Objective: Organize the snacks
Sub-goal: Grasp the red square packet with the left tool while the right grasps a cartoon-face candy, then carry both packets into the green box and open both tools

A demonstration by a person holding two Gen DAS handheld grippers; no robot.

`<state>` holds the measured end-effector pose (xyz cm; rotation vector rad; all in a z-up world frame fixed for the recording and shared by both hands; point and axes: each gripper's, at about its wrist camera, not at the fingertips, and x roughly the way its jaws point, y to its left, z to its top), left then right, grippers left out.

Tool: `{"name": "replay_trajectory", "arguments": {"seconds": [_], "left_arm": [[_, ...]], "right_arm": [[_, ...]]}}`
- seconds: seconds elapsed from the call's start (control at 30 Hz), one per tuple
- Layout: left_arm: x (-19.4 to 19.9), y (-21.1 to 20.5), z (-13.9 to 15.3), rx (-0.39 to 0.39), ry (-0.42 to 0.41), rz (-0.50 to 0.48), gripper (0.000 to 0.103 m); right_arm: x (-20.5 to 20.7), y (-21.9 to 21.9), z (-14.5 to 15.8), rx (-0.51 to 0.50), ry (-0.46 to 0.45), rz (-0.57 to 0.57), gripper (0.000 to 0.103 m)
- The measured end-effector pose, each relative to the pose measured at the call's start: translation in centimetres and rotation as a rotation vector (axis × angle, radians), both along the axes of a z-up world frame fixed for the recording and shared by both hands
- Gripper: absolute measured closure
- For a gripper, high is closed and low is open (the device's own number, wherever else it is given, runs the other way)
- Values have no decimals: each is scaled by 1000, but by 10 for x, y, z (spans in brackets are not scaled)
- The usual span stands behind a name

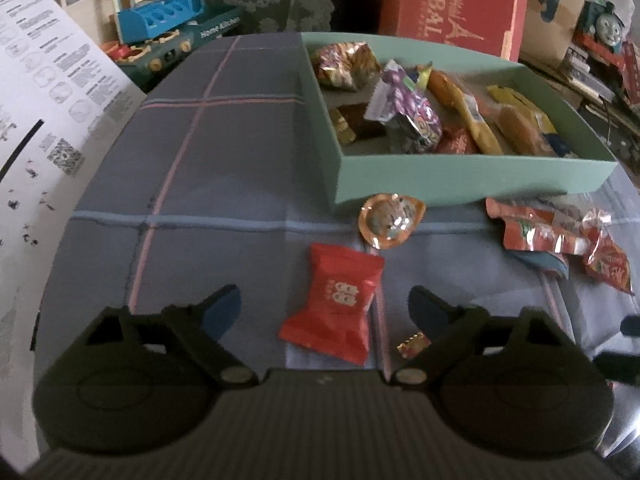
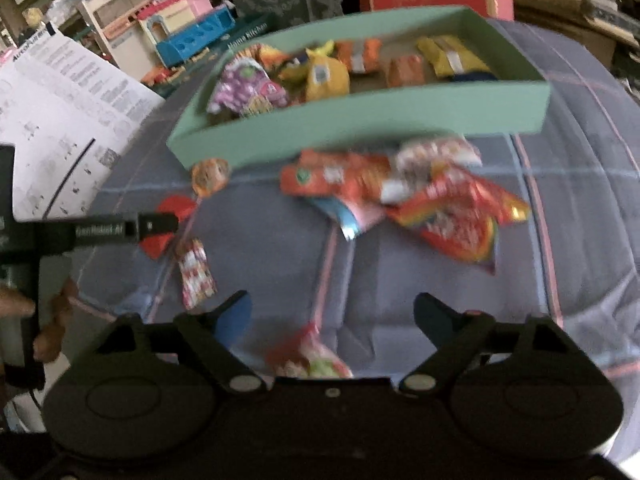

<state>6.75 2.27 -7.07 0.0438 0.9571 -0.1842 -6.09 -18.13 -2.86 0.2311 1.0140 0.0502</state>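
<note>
1. Left wrist view: I found the left gripper [image 1: 325, 304] spread wide and holding nothing. The red snack packet [image 1: 335, 305] lay on the cloth between its blue-padded fingers [image 1: 222, 310], touching neither.
2. A small gold-edged candy [image 1: 412, 343] lay just beside the right finger, and a round orange-rimmed snack [image 1: 391, 220] lay near the front wall of the green box [image 1: 460, 178].
3. Right wrist view: I noted the right gripper [image 2: 334, 316] also wide apart and empty. A blurred red-and-green packet [image 2: 316, 360] sat low between its fingers, close to the gripper body; contact I could not tell.
4. A heap of red and orange packets [image 2: 432, 200] lay ahead of it, just in front of the box.
5. Surface: a blue-grey checked cloth [image 1: 224, 184] with pink lines. A printed white sheet [image 1: 48, 92], toy sets [image 1: 168, 20] and a red carton [image 1: 452, 4] stood around it.
6. Count: one box and two grippers. The heap's packets overlapped, so I could not count them, and likewise those inside the box.
</note>
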Motion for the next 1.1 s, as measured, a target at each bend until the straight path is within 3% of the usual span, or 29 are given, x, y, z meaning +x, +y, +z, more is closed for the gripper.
{"name": "replay_trajectory", "arguments": {"seconds": [0.03,0.17,0.2,0.27,0.37,0.47,0.67,0.7,0.77,0.83,1.1], "left_arm": [[2,-2,-2,3,3,-3,17],[3,-8,-10,3,19,-14,40],[0,-9,-10,23,1,-18,54],[-3,-10,-10,36,-12,-33,67],[-6,-5,-9,6,-3,-27,68],[-14,1,-9,-15,3,-19,69],[-29,8,-7,-46,23,-11,68],[-32,9,-7,-48,24,-11,68],[-36,9,-7,-47,22,-12,68],[-39,8,-7,-44,20,-10,69],[-40,10,13,-87,4,-2,71]], "right_arm": [[-3,-1,-2,4,6,-7,16],[-11,-2,-5,5,11,-15,26],[-12,-1,-6,8,12,-9,27],[-12,0,-9,11,19,14,33],[-11,10,-14,-8,29,60,45],[-14,20,-15,-43,24,112,51],[-23,37,-13,-117,26,208,55],[-24,37,-13,-120,26,210,55],[-27,36,-13,-137,20,205,68],[-29,35,-13,-154,16,191,72],[-24,26,-1,-107,-13,137,76]]}}
